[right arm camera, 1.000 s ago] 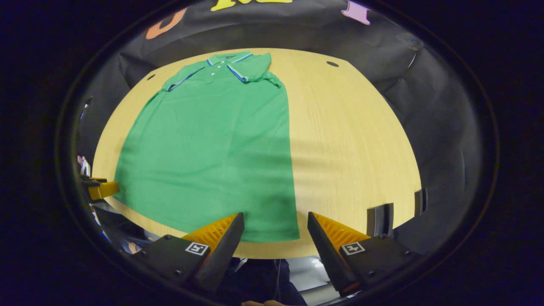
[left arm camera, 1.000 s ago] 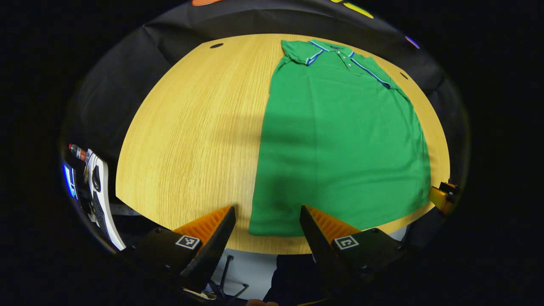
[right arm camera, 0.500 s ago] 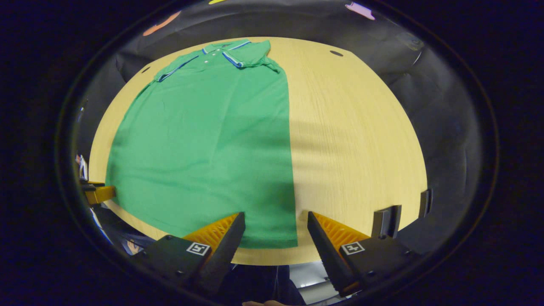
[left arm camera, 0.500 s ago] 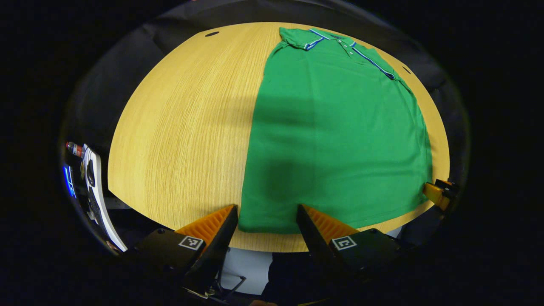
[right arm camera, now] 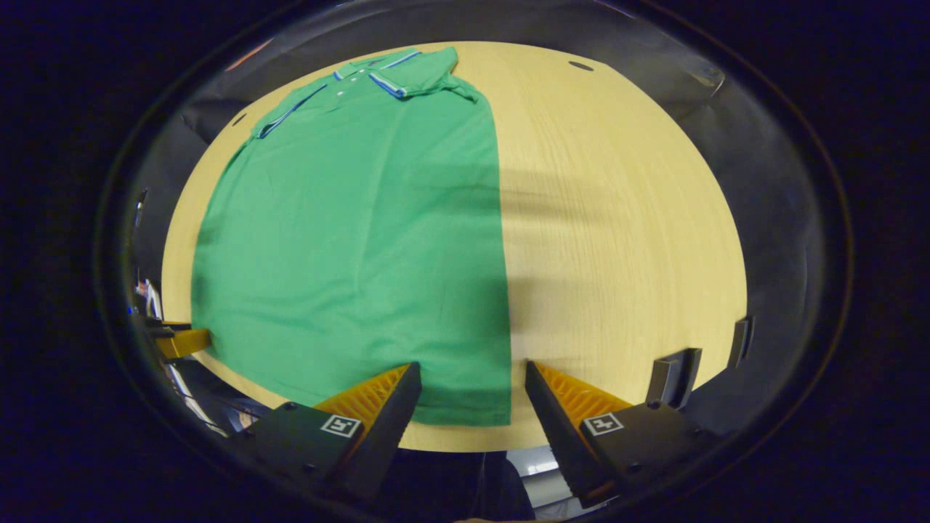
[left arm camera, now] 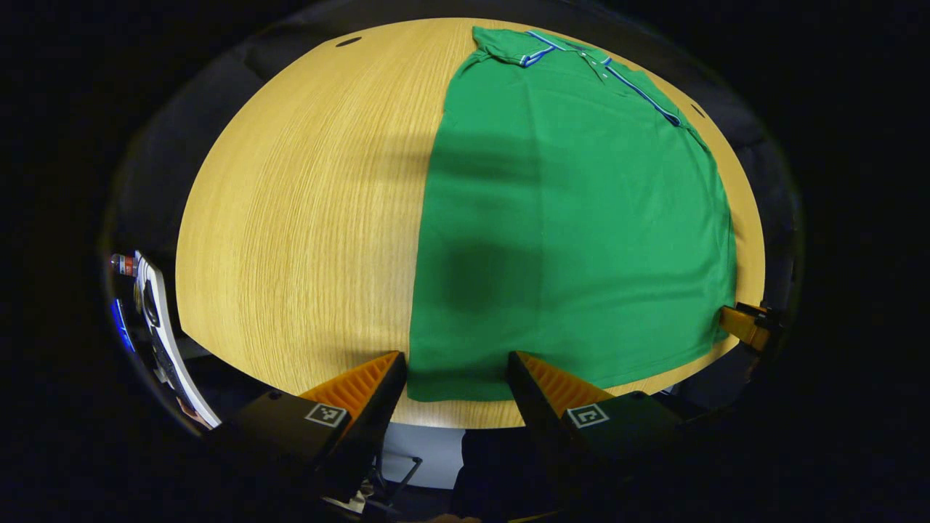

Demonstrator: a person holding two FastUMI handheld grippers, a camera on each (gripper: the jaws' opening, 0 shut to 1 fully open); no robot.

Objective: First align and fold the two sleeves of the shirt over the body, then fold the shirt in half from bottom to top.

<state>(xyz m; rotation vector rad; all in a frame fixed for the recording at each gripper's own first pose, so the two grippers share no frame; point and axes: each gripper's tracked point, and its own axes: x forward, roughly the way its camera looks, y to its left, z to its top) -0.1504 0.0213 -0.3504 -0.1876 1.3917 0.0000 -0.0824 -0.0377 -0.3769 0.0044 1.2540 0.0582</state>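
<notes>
A green polo shirt (left arm camera: pixel 574 218) with blue-and-white trim lies flat on the wooden table (left arm camera: pixel 305 218), collar at the far end, both sleeves folded in over the body. In the left gripper view my left gripper (left arm camera: pixel 456 367) is open, its fingers straddling the shirt's near left hem corner from just above the table's front edge. In the right gripper view the shirt (right arm camera: pixel 363 225) lies left of centre, and my right gripper (right arm camera: pixel 472 378) is open over the near right hem corner. Each view catches the other gripper (left arm camera: pixel 745 325) (right arm camera: pixel 178 341) at the hem's far side.
The table (right arm camera: pixel 625 218) has small dark holes near its far corners (left arm camera: pixel 347 42) (right arm camera: pixel 580 66). Dark brackets (right arm camera: pixel 672 378) stick up at its near right edge. A white and dark object (left arm camera: pixel 160 327) stands off the table's left. Bare wood lies either side of the shirt.
Both grippers have moved forward and down toward the hem corners, so the shirt looms larger. Both stay open and the shirt has not moved.
</notes>
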